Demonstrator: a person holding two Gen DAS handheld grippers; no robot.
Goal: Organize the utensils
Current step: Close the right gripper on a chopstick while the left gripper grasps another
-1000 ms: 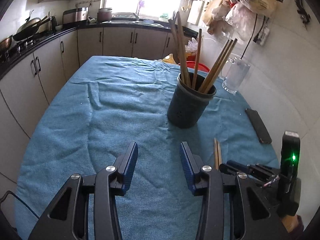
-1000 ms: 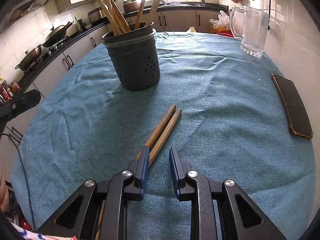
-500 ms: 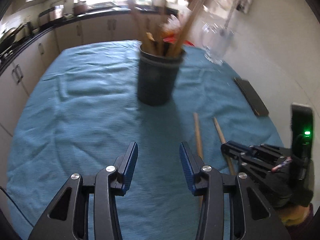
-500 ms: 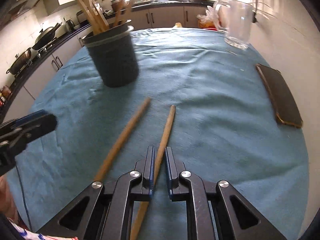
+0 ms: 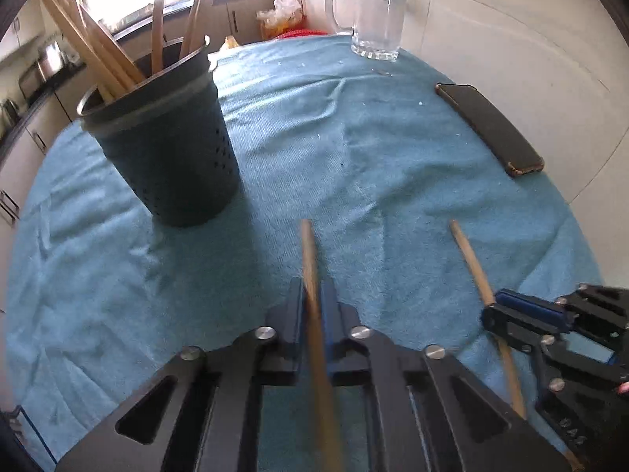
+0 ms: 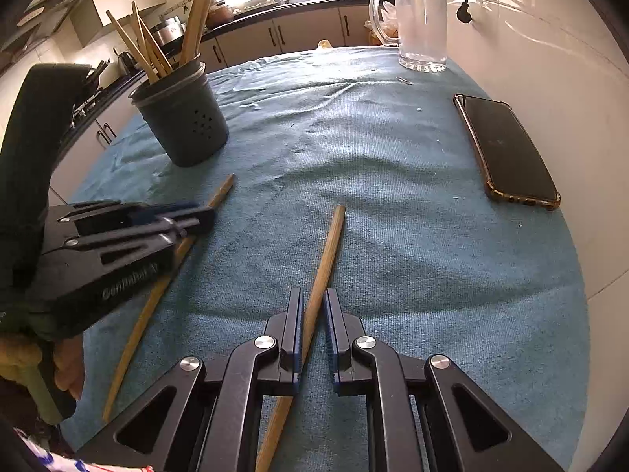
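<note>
A dark perforated utensil holder (image 5: 169, 145) with several wooden chopsticks stands on the blue cloth; it also shows in the right wrist view (image 6: 182, 118). My left gripper (image 5: 313, 295) is shut on one wooden chopstick (image 5: 308, 259), whose tip points toward the holder. My right gripper (image 6: 313, 306) is shut on a second chopstick (image 6: 330, 244). In the left wrist view the right gripper (image 5: 507, 310) and its chopstick (image 5: 469, 259) sit at the right. In the right wrist view the left gripper (image 6: 204, 216) and its chopstick (image 6: 222, 190) sit at the left.
A black phone (image 6: 505, 149) lies on the cloth near the right wall, also in the left wrist view (image 5: 491, 128). A glass mug (image 6: 422, 23) stands at the far right, also in the left wrist view (image 5: 377, 11). Kitchen cabinets lie beyond the table.
The two chopsticks lay side by side a second ago. My right gripper closed on one, then my left gripper swung over and closed on the other; the sticks are now apart.
</note>
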